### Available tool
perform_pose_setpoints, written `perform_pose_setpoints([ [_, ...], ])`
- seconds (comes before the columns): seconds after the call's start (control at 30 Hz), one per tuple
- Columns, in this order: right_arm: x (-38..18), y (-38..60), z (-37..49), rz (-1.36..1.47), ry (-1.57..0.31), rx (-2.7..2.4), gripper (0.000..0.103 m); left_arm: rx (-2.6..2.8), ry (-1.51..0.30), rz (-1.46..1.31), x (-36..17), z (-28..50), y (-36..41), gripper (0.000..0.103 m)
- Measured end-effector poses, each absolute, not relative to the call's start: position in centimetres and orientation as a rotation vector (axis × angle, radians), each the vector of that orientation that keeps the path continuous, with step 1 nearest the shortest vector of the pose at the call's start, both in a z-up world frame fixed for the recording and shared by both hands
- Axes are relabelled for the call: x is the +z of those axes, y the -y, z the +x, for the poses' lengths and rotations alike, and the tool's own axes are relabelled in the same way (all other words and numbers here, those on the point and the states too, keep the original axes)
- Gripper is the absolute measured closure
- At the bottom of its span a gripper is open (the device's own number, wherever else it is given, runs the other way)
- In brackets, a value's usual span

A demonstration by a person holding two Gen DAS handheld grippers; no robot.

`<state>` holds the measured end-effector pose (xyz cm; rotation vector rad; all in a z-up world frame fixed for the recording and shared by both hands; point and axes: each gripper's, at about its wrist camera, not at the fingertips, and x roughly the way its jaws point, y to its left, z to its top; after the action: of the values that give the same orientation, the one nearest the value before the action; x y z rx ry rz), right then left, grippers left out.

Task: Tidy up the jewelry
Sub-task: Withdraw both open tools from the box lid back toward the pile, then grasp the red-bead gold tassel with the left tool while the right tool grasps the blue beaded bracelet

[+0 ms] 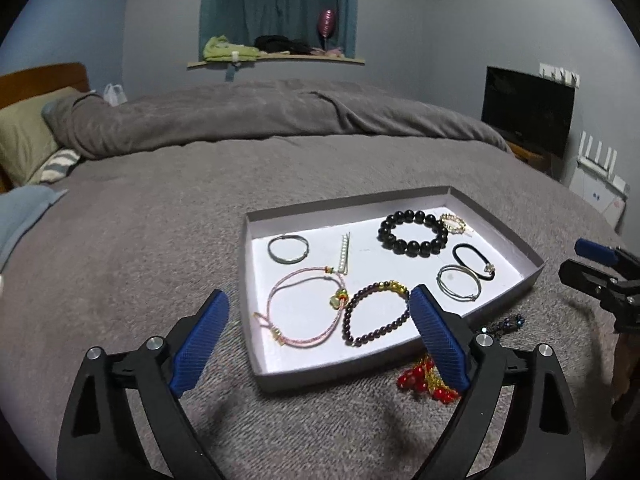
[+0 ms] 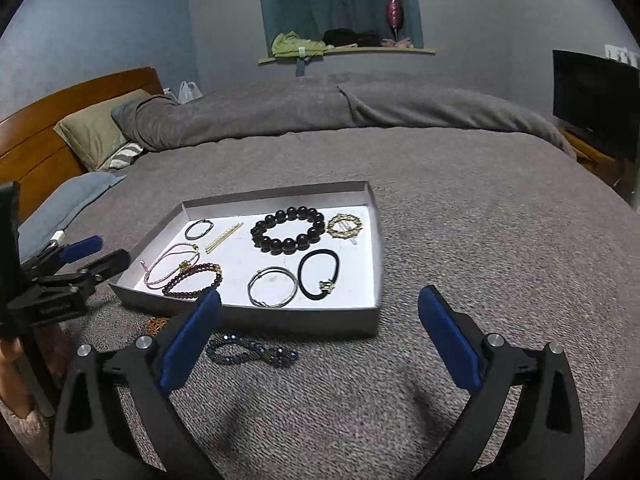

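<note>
Jewelry lies mostly inside the shallow grey cardboard tray [image 1: 256,264] with a white floor, which sits on the bed covered by a grey blanket [image 1: 160,208]. In it we see a large black bead bracelet [image 1: 413,233], a pink cord bracelet [image 1: 304,312], a dark purple bead bracelet [image 1: 374,314], a black elastic hair tie [image 2: 319,275] and a pearl hair clip [image 1: 344,258]. Outside the tray, on the blanket just beside its near wall, lie a red and gold bead piece [image 1: 424,384] and a dark blue bead bracelet [image 2: 252,351]. Our left gripper [image 1: 318,340] hangs over the near left corner of the tray with its fingers wide apart and empty. Our right gripper [image 2: 320,340] is also spread apart and empty, above the blanket near the blue bracelet.
</note>
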<state>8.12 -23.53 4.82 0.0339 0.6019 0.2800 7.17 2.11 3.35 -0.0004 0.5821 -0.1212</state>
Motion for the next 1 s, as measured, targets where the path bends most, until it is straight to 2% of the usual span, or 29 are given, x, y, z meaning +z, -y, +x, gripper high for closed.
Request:
perform_pose_setpoints([
  [0.23, 3.8, 24.4, 6.8, 0.008, -0.616, 0.271, 0.006, -0.102, -0.571, -0.060, 3.3, 4.9, -3.3, 0.010],
  [0.47, 2.9, 23.4, 6.6, -0.026, -0.640, 0.300, 0.006, -0.191, -0.655, -0.058, 1.2, 2.8, -1.2, 0.010],
  [1.0, 0.5, 21.0, 7.1, -0.128, -0.726, 0.352, 0.006, -0.201, -0.700, -0.001, -0.2, 3.9, 0.5, 0.010],
])
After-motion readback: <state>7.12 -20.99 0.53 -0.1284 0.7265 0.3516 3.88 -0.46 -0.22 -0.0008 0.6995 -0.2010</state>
